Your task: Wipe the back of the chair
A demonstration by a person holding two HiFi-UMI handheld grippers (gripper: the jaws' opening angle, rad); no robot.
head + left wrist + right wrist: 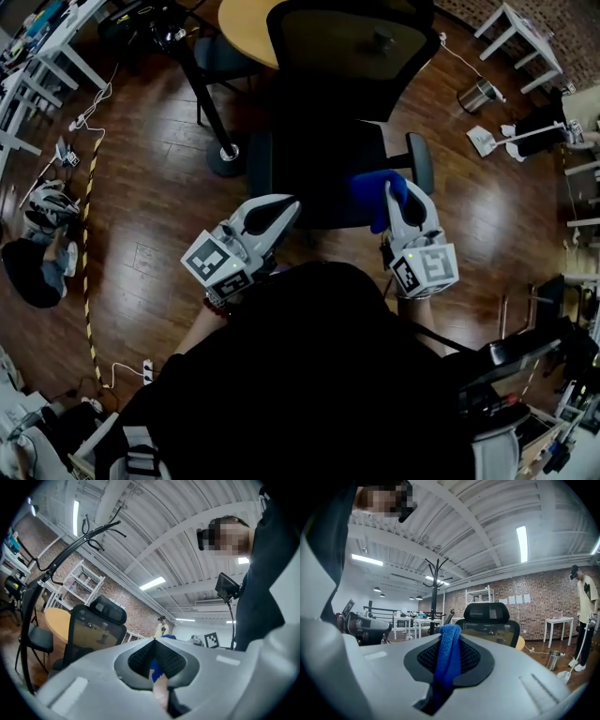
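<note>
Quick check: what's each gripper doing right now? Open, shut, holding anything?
Left gripper: shut, tips together, apparently empty.
Right gripper: shut on the blue cloth.

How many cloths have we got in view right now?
1: the blue cloth, clamped in the right gripper, by the office chair. Others may be hidden.

Dim head view, glare on glossy floor; gripper views bright under ceiling strip lights (fisheye-curved edges, black corners).
</note>
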